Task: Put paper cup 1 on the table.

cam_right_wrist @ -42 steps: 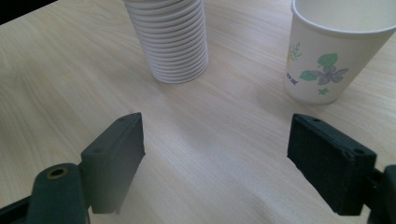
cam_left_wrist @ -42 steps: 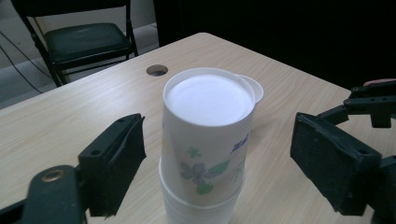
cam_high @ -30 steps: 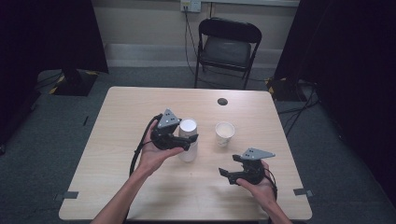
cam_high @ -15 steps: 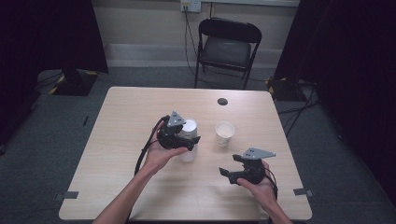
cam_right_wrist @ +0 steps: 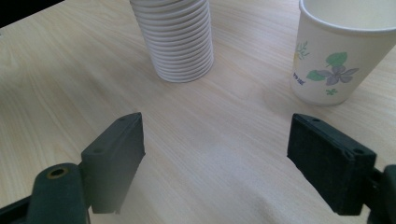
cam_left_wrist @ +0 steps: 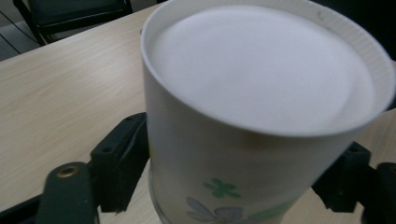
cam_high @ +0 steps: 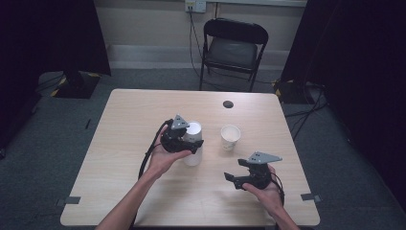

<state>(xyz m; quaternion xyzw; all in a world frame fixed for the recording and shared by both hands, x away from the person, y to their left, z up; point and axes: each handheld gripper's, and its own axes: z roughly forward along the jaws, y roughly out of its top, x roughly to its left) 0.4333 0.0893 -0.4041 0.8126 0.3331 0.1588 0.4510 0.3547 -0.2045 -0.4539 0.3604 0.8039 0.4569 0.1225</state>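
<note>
On the table (cam_high: pixel 124 124) stands an upside-down cup stack (cam_right_wrist: pixel 173 37), the left gripper (cam_high: pixel 184 141) with its jaws clamped on the top cup (cam_left_wrist: pixel 261 116) — lifting it free, I'd guess. One cup (cam_high: pixel 230 136) already stands upright just beside. The right gripper (cam_high: pixel 244 177) waits nearer, jaws apart — most of the stack remains.

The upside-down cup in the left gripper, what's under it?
More nested cups: the cup tops an inverted stack on the table. The left gripper sits at the top cup. Anything inside the stack is hidden.
</note>
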